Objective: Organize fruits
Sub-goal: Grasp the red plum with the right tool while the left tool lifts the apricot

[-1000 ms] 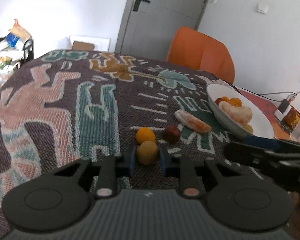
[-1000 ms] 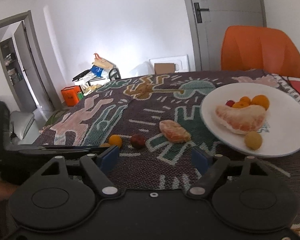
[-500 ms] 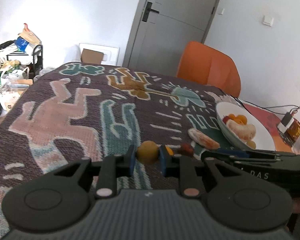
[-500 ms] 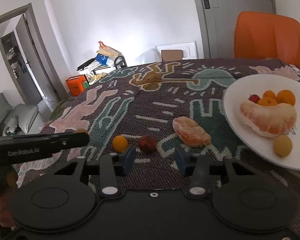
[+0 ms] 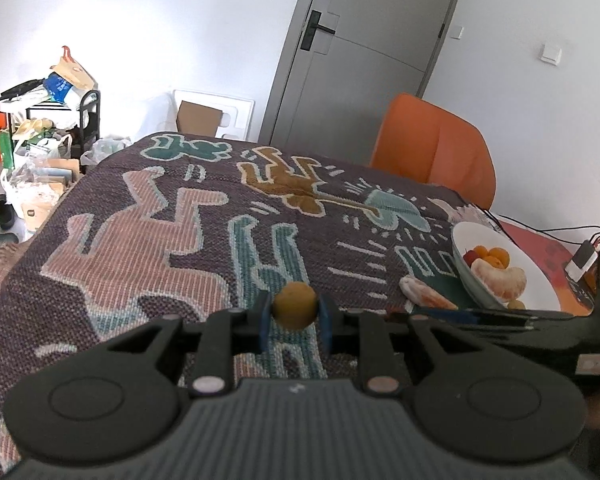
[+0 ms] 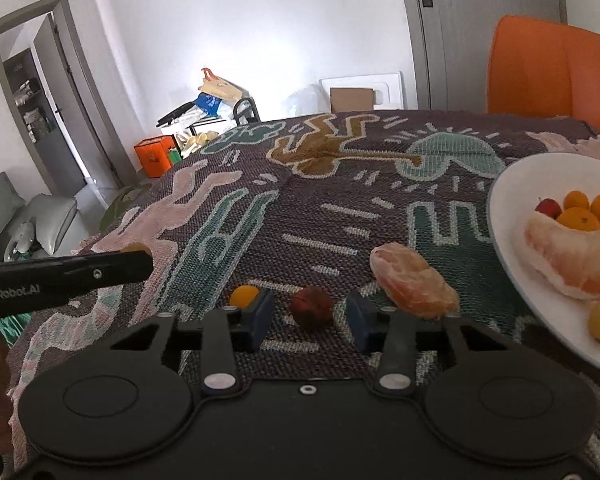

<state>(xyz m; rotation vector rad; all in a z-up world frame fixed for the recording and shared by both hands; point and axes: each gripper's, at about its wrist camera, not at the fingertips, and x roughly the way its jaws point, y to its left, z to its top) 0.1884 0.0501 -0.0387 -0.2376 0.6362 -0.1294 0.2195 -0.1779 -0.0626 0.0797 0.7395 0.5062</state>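
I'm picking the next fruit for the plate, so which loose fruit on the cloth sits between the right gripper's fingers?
The dark red fruit. The small orange one lies just outside the right gripper.

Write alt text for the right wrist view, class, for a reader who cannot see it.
The open right gripper straddles a dark red fruit on the patterned tablecloth, between a small orange fruit and a peeled citrus piece. A white plate of fruit sits at right; the left gripper's dark body enters from the left.
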